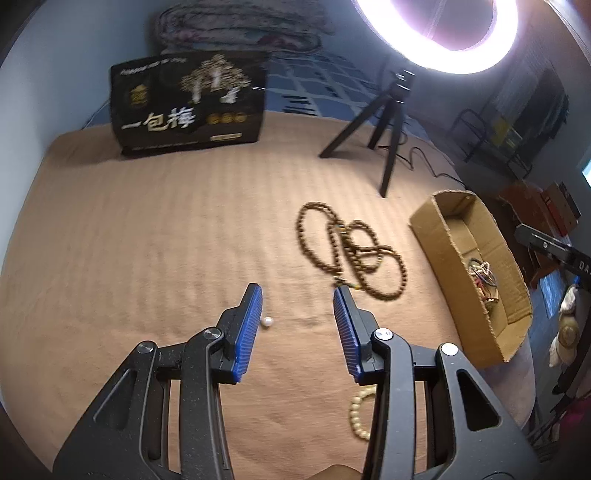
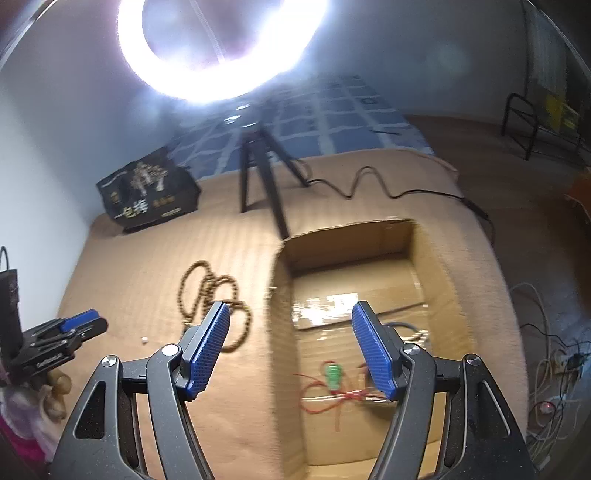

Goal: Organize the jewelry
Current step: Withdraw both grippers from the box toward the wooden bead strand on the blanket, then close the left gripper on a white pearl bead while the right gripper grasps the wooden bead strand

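**Two grippers, both wide open, nothing held**

Landmark: open brown cardboard box sitting on the tan ribbed blanket.

- Long brown wooden bead necklace lies in tangled loops on the blanket just left of the box, not touching it. Same strand in the right wrist view, again left of the box wall.
- Small white pearl bead on the blanket, further left of the box than the necklace, just beside the inner face of the left gripper's left pad. Can't tell if it touches.
- Cream bead bracelet on the blanket near the box's near end, partly hidden under the left gripper's right arm.
- Inside the box: a pile of mixed colourful bracelets toward the near end; right wrist view shows a red cord with a green pendant on the box floor.
- Left gripper: blue ribbed pads spread far apart, empty, over the blanket left of the box.
- Right gripper: pads spread wide, empty, above the box's left wall, right pad over the box interior.
- Beyond the box's far end: black tripod carrying a lit white ring light, black cable trailing across the blanket.
- Far left of the box, at the blanket's back edge: black printed bag with gold tree artwork.
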`<state>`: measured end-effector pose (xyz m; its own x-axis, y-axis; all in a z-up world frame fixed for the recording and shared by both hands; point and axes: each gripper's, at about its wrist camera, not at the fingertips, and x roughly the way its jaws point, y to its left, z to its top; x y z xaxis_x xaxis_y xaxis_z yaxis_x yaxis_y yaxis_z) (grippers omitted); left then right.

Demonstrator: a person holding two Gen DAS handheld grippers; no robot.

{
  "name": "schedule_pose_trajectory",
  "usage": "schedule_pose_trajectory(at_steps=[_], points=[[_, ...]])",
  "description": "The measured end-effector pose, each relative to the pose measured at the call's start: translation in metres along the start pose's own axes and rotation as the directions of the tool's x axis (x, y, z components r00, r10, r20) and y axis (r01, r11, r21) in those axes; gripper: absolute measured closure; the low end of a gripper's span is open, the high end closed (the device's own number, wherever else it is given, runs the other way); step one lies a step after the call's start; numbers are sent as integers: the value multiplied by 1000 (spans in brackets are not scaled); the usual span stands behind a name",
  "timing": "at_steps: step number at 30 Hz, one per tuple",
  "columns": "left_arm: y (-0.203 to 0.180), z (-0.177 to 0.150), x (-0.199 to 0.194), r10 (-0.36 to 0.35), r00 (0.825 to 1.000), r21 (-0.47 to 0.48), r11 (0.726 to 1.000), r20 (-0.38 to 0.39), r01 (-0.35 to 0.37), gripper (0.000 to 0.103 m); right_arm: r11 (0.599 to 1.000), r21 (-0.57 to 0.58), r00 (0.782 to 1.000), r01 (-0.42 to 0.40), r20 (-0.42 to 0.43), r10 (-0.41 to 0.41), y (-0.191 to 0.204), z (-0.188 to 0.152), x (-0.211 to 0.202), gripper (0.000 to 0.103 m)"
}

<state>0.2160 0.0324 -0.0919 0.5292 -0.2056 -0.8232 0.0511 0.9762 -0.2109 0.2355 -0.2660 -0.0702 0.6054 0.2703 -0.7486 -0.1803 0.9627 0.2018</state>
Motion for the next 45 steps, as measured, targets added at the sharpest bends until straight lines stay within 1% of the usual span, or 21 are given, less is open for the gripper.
schedule_pose_trajectory(at_steps=[5,8,10,13,19,20,21,24,29,35,37,39,42,45], points=[[17,-1,5,-6,1000,-24,1000,-20,6,62,999,-7,999,-44,-30,44,23,4,17,35],[25,-5,12,-24,999,-41,999,-43,22,62,998,-6,996,-67,-55,67,35,6,27,35],[29,-7,17,-37,998,-53,998,-58,34,63,997,-25,995,-78,-69,76,46,8,35,35],[30,-11,23,-50,996,-42,998,-75,47,63,995,-49,992,-86,-94,81,59,9,46,35],[26,-16,34,-74,992,-15,997,-105,72,63,992,-57,980,-111,-174,100,83,9,80,35],[26,-17,36,-76,991,-11,997,-110,76,65,992,-59,978,-111,-183,98,85,9,84,35],[25,-18,39,-77,990,-3,997,-118,78,68,992,-60,976,-109,-198,95,89,9,91,35],[25,-20,45,-75,989,11,997,-129,77,68,993,-59,967,-98,-241,81,96,10,110,35],[30,-21,51,-81,988,6,997,-132,82,70,996,-56,955,-66,-292,47,101,12,139,35],[33,-19,56,-83,988,7,996,-132,85,71,998,4,939,-65,-339,63,99,14,164,35],[33,-20,59,-78,987,13,997,-137,81,72,998,2,936,-60,-347,57,101,13,169,35],[33,-21,62,-75,987,19,997,-145,79,77,999,-14,935,-48,-353,40,103,12,173,35],[31,-22,66,-73,987,33,996,-146,79,77,1000,-23,938,2,-346,-10,105,13,178,35],[26,-23,68,-58,988,63,996,-145,68,77,1000,-1,936,9,-351,-9,104,16,185,35]])
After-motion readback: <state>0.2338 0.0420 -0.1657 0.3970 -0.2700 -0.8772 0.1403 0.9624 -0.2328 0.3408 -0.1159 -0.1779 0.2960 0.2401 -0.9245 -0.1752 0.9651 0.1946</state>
